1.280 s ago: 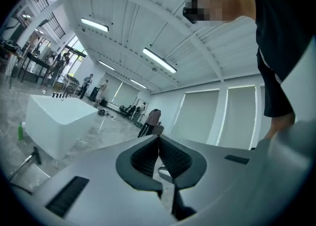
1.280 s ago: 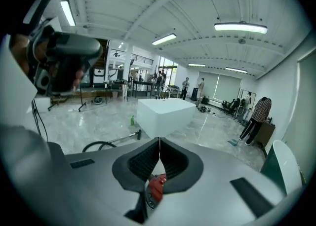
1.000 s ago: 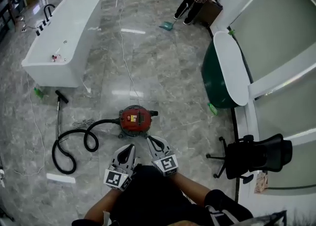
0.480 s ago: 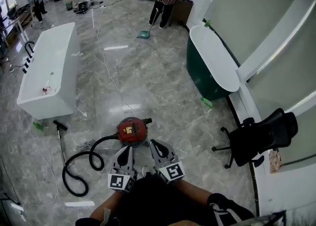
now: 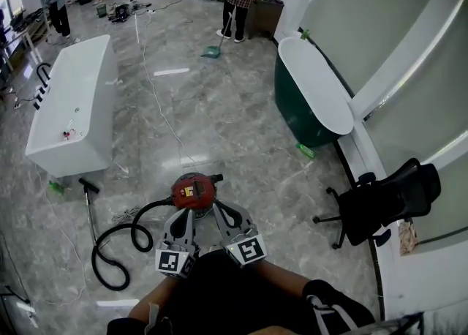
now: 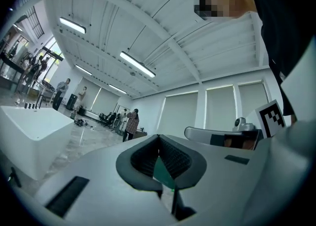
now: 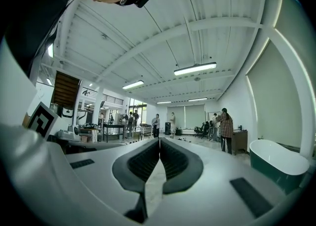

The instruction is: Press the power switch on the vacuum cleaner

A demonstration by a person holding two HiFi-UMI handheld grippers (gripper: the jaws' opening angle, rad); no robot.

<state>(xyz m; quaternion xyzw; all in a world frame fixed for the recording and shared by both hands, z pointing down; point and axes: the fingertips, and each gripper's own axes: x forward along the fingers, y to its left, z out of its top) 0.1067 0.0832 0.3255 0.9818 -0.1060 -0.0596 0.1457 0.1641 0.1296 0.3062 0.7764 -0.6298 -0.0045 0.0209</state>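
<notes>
Red and round, the vacuum (image 5: 194, 189) sits on the grey stone floor (image 5: 241, 129) straight ahead of the person and below both grippers. Its power switch is too small to pick out among the marks on the top. In the head view the left gripper (image 5: 185, 216) and the right gripper (image 5: 219, 206) flank the near edge of the body. The tips overlap that edge in the picture, but their height above it cannot be told. The right one reaches a little further in, so it looks the nearer, though only slightly. Both have their jaws closed tip to tip with nothing between them, as the left gripper view (image 6: 158, 136) and the right gripper view (image 7: 159, 140) show. Both of those views look out level across the room, at ceiling and far walls, and neither shows the vacuum. The jaws therefore point over it rather than at it, and I judge a press would need the tips tilted down and eased forward onto the top. The body has no clear long axis. The black hose (image 5: 117, 242) leaves its left side and loops over the floor to the left, ending in a wand (image 5: 89, 198). A cord (image 5: 164, 118) runs away behind. The floor to the right is bare. The white tub (image 5: 69, 107), the green tub (image 5: 311, 96) and the chair (image 5: 384, 202) stand well apart.
</notes>
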